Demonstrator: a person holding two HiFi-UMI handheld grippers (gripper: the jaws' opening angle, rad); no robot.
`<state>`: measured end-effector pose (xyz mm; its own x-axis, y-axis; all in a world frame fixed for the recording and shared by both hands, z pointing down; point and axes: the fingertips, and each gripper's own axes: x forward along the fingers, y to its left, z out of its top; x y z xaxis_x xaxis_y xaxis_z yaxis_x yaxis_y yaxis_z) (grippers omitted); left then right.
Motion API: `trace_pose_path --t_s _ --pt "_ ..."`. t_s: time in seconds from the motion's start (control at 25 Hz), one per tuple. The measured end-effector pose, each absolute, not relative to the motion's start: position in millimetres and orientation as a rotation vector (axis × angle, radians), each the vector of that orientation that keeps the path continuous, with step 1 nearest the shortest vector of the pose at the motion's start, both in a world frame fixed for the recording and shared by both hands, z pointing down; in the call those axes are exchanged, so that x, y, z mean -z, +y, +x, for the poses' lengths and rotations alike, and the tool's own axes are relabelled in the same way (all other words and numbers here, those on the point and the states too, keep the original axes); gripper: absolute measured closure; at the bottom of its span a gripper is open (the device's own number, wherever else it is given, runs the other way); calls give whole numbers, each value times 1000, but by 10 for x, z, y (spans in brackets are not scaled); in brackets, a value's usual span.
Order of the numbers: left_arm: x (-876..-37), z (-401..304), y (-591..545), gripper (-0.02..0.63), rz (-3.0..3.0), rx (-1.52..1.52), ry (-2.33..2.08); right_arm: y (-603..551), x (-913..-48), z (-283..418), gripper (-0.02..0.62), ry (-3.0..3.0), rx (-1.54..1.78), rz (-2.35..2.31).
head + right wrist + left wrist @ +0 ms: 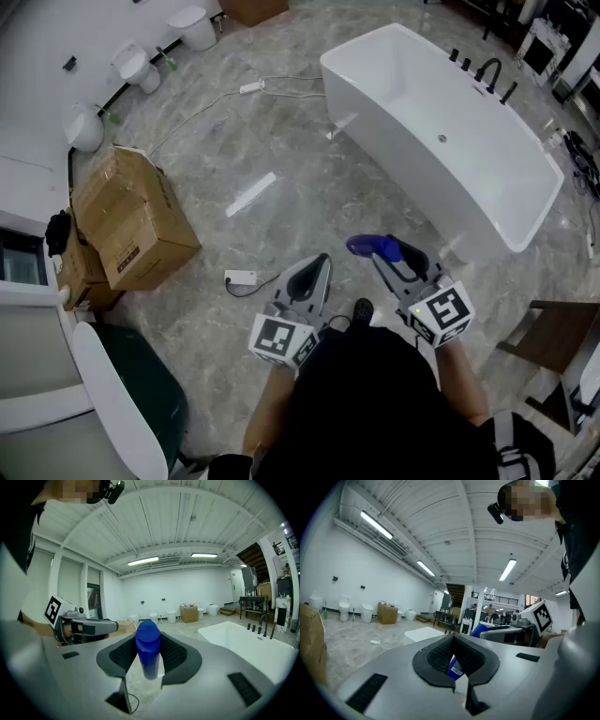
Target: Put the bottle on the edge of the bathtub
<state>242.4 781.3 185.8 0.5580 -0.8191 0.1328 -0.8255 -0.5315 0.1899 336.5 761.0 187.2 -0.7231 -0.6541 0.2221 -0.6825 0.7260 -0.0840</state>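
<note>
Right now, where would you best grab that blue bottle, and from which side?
Grip the blue bottle on its round body below the domed cap, pads closing from both sides, as the right gripper does now. That body is narrow and even; the rounded cap might slip.

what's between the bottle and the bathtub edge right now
Nothing visible. The right hand-held gripper holds the blue bottle, and only open marble floor lies between it and the bathtub, whose near wall and rim face the person.
</note>
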Motion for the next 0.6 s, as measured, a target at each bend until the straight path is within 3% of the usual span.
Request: trace_pose_path --t_s 0.6 --pt "-1910 2480 7654 594 2542 -101 -1398 7577 -1878 3520 449 -2764 -243 1113"
